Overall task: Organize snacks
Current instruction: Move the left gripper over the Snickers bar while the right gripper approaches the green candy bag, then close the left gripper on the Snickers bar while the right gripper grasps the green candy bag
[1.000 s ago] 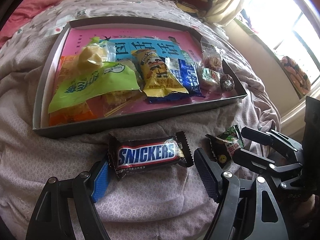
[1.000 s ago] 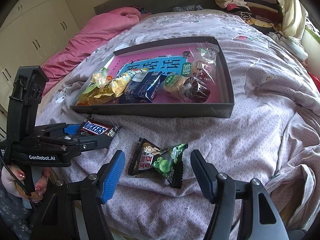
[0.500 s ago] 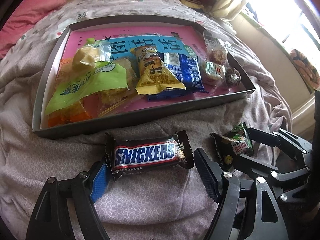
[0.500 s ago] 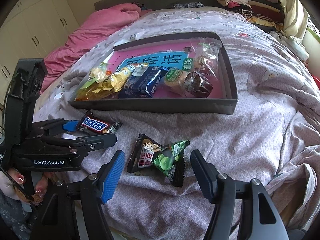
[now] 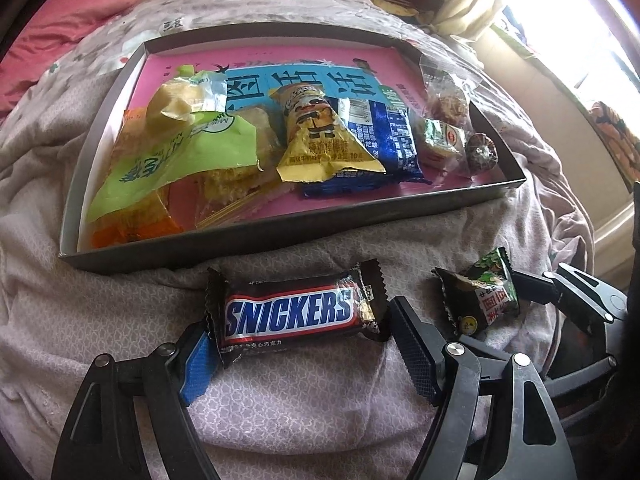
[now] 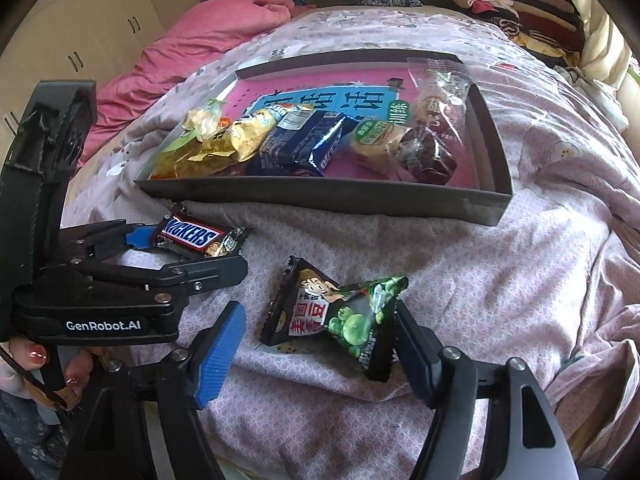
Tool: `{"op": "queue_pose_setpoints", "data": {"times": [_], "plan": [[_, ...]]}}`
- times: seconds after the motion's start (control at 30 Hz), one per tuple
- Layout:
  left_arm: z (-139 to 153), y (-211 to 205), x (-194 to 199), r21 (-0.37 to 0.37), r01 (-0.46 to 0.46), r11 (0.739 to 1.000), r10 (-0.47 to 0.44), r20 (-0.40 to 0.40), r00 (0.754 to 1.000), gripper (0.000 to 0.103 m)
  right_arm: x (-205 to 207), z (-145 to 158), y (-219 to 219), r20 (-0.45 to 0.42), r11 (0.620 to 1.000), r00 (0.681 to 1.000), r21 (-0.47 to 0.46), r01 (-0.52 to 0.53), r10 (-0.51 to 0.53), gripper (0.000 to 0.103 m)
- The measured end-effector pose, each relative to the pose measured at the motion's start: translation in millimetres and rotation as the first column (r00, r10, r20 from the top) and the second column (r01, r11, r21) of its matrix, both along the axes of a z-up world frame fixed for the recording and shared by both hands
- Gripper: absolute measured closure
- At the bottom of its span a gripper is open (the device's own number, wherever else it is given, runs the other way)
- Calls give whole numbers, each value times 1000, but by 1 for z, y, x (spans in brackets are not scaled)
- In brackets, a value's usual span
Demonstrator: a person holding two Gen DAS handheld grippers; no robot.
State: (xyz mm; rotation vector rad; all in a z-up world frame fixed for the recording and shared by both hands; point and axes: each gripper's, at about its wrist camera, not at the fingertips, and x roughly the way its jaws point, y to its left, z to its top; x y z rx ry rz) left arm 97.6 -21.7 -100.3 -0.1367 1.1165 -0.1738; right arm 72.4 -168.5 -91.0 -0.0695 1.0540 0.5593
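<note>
Our left tool (image 5: 298,354) sits low over the bed (image 5: 304,408), its jaws spread wide on either side of the Snickers bar (image 5: 294,314). In the left wrist view the bar lies flat on the lilac bedcover, lengthwise between the two pads; its left crimped end overlaps the blue pad, and its right end lies just beside the dark pad; we cannot tell whether either touches. Just beyond the bar stands the grey tray (image 5: 280,230), already holding a green packet (image 5: 180,160), a yellow packet (image 5: 320,144), a blue packet (image 5: 384,136) and a few small wrapped sweets near its right wall. At the right of this view the green pea snack (image 5: 480,300) lies on the bedcover between the fingers of our right tool (image 5: 532,320).

From the right wrist view, our right tool (image 6: 316,354) is likewise spread wide, framing the green pea snack (image 6: 336,316). The packet rests on the bedcover with its right corner just beside the dark pad, and a clear gap to the blue pad. To the left, the left tool (image 6: 188,252) brackets the Snickers bar (image 6: 196,236), near the front wall of the tray (image 6: 320,196). A pink quilt (image 6: 192,40) lies bunched at the far left side of the bed.
</note>
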Motion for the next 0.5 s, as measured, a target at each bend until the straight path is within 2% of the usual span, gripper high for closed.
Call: {"op": "queue_pose_setpoints", "data": {"times": [0.23,0.5], "plan": [[0,-2,4,6,-20,1000,20,-19,1000,24,0,-4,13,12,999,1000,-28,-22,22,25],[-5,-11,3,44,-20,999,20,4,1000,22,-5,-7,24,40,996,997,-65,-66,69,28]]}}
